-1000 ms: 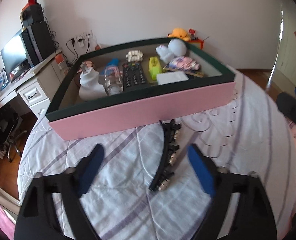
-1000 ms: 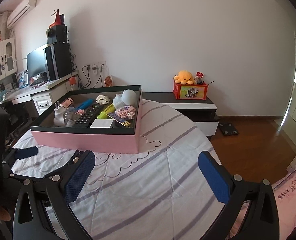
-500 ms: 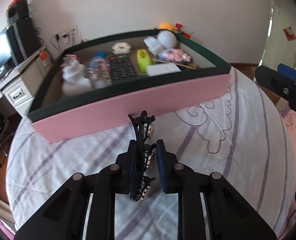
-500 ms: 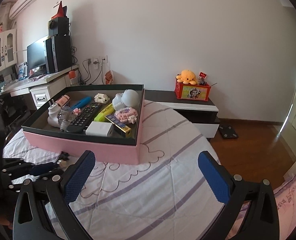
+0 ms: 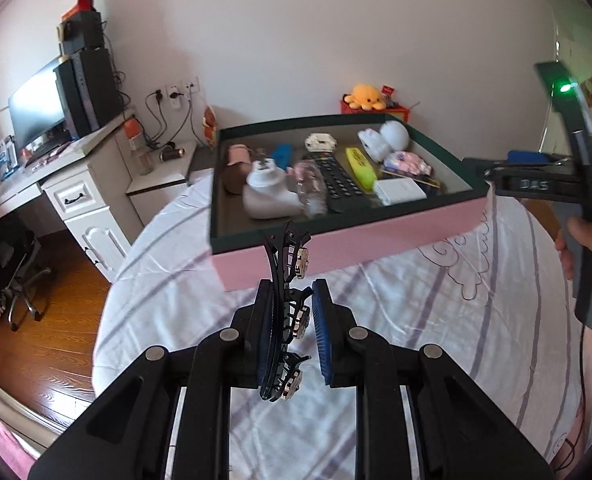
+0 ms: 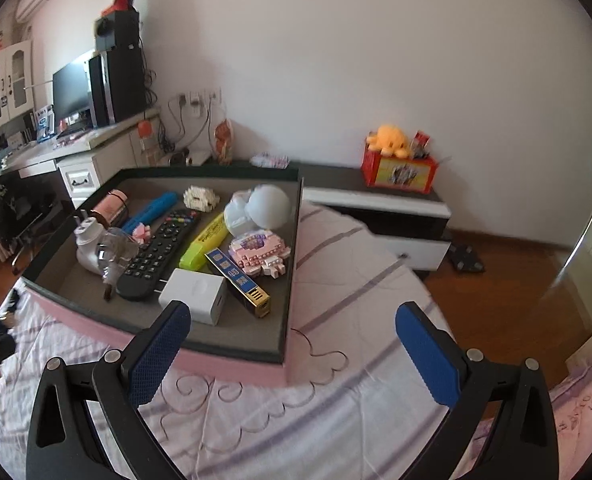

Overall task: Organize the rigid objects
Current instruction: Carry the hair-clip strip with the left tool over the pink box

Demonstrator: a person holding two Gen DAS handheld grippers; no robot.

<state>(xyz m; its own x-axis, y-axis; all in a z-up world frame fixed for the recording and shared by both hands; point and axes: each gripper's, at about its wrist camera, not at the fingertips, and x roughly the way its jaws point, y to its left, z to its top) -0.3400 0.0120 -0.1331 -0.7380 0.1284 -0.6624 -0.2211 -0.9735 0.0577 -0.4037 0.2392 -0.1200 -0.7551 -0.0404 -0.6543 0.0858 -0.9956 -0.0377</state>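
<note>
Left gripper clamped on a clip, right gripper spread wide.

The left gripper (image 5: pixel 292 332) has its two blue-padded fingers drawn close together, pinching a black hair clip (image 5: pixel 286 312) that stands upright between the pads and juts out above and below them. The right gripper (image 6: pixel 292 354) hangs with its blue fingers (image 6: pixel 156 354) far apart and nothing between them; in the left wrist view its black body is gripped by the person's right hand (image 5: pixel 588 252) at the frame's right edge.

A plain white wall (image 6: pixel 336 60) backs a white desk (image 5: pixel 76 184) with monitor (image 5: pixel 36 108) on the left, wood floor (image 6: pixel 508 280) right, and a low cabinet (image 6: pixel 396 216).
</note>
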